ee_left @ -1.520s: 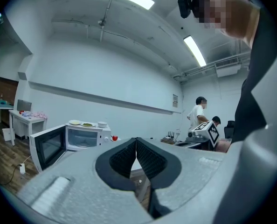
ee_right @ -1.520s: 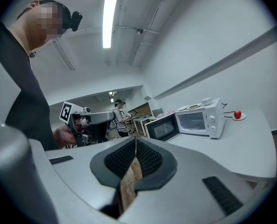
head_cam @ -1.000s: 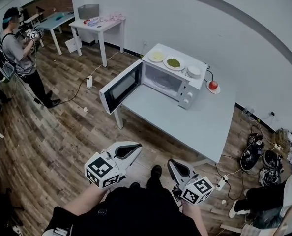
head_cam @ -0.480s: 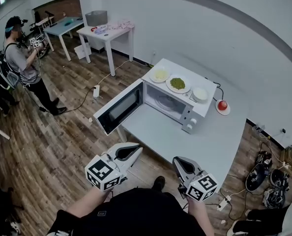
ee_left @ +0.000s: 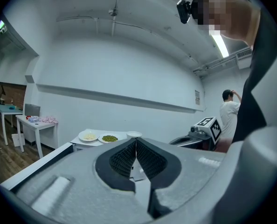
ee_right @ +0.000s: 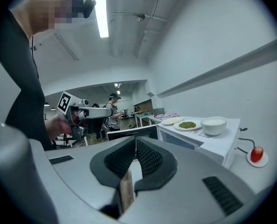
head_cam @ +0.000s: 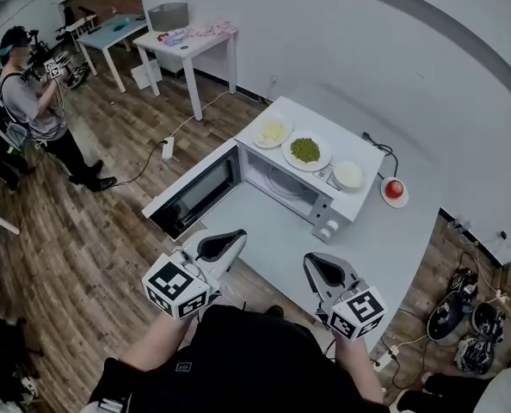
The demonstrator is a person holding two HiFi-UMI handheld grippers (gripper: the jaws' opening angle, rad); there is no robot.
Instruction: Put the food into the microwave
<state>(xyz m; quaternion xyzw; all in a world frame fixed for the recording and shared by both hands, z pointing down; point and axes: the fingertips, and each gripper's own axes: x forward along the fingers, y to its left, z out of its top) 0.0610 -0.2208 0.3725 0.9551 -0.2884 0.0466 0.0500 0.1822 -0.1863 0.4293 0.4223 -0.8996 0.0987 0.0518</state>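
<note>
Our left gripper (head_cam: 237, 234) and right gripper (head_cam: 312, 261) are pressed together, empty. Atop the microwave (head_cam: 277, 188): two plates (head_cam: 305, 151), one bowl (head_cam: 348, 175). The left gripper view misses the red fruit (head_cam: 395, 188) beside it.

The microwave (head_cam: 298, 183) stands at the desk's (head_cam: 359, 239) far left corner, its door (head_cam: 191, 198) swung open toward the near left. On its top, left to right: one plate (head_cam: 272, 131), a second plate (head_cam: 305, 151), a bowl (head_cam: 348, 175). A saucer (head_cam: 395, 203) sits just right of it, by the far edge.
</note>
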